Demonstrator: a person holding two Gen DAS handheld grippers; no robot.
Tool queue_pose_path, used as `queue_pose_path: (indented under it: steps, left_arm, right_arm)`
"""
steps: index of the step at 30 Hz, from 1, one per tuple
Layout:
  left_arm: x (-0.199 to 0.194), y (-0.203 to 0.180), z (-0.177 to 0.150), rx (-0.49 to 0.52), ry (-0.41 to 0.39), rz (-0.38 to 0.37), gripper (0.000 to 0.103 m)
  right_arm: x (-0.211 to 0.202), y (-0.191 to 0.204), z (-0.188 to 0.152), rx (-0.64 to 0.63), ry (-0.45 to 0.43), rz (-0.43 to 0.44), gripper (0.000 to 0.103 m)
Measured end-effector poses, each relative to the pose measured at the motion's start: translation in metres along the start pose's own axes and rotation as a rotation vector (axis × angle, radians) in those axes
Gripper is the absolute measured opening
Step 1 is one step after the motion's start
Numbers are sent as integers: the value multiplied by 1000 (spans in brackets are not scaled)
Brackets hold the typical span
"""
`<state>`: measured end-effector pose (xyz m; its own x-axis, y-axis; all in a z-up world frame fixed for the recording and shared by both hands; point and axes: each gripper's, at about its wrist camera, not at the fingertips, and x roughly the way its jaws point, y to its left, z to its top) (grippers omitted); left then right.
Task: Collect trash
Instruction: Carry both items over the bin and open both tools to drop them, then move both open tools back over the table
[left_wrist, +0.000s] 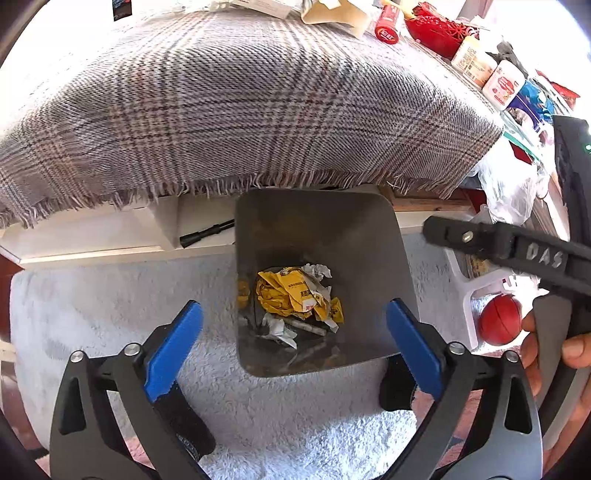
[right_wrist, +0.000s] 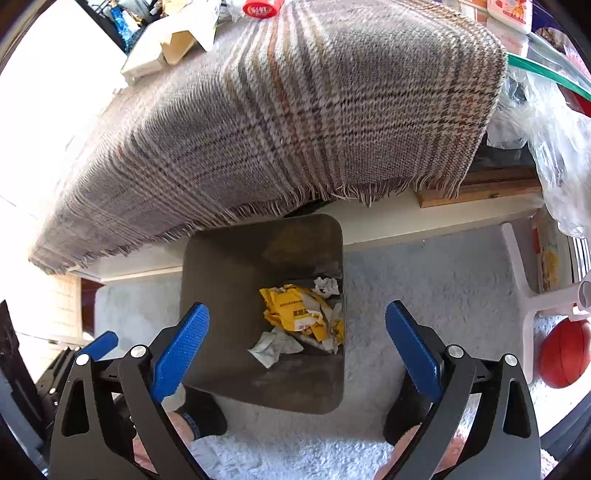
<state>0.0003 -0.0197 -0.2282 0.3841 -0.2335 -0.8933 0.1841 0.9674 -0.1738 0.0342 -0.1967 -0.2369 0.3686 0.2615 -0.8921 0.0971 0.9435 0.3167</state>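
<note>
1. Plaid fringed blanket (left_wrist: 236, 110) drapes over the table edge and fills the upper half of both views; its fringe hangs just over the far rim of the trash bin.
2. White shaggy rug (left_wrist: 110, 314) covers the floor around the bin in both views.
3. Dark square trash bin (left_wrist: 369, 240) stands on the rug below the table edge. Inside lie a crumpled yellow wrapper (left_wrist: 291, 291) and wads of white paper (left_wrist: 280, 328) at the bottom.
4. Left wrist view only: the other tool's black body crosses the right side, with the person's right hand (left_wrist: 554, 343) wrapped on its grip. Red bottle (left_wrist: 388, 24) and cartons at the table's far edge.
5. Right wrist view only: a foot in a black shoe (right_wrist: 199, 413) beside the bin's near corner; clear plastic bag (right_wrist: 546, 133) bulging at the right; cardboard scraps (right_wrist: 181, 44) on the table.
6. Red ball (right_wrist: 565, 354) sits under a white frame, right of the bin, in both views.
7. Left gripper (left_wrist: 295, 339): blue pads spread wide apart, nothing between them, aimed steeply down into the bin.
8. Right gripper (right_wrist: 297, 339): pads likewise wide apart and empty, pointing steeply down over the bin's mouth, the trash framed between them far below.
</note>
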Motion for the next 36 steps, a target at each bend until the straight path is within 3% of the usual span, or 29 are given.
queue_pose_path:
  steps: [7, 12, 17, 23, 32, 36]
  left_arm:
    - [-40, 8, 20, 15, -40, 12, 95]
    - [-77, 12, 60, 62, -129, 65, 95]
    - [-91, 30, 112, 0, -177, 62, 95]
    - [-89, 46, 167, -43, -213, 80, 95]
    - [-57, 47, 237, -1, -223, 94, 95]
    - [-41, 47, 257, 13, -214, 109, 95]
  right_arm:
    - [-55, 2, 27, 0, -106, 7, 97]
    - [-87, 12, 64, -19, -169, 2, 98]
    - [-101, 21, 109, -22, -221, -26, 98]
    - [-88, 25, 166, 8, -225, -36, 98]
    - [-54, 24, 216, 36, -215, -28, 96]
    - [-38, 28, 234, 37, -198, -8, 82]
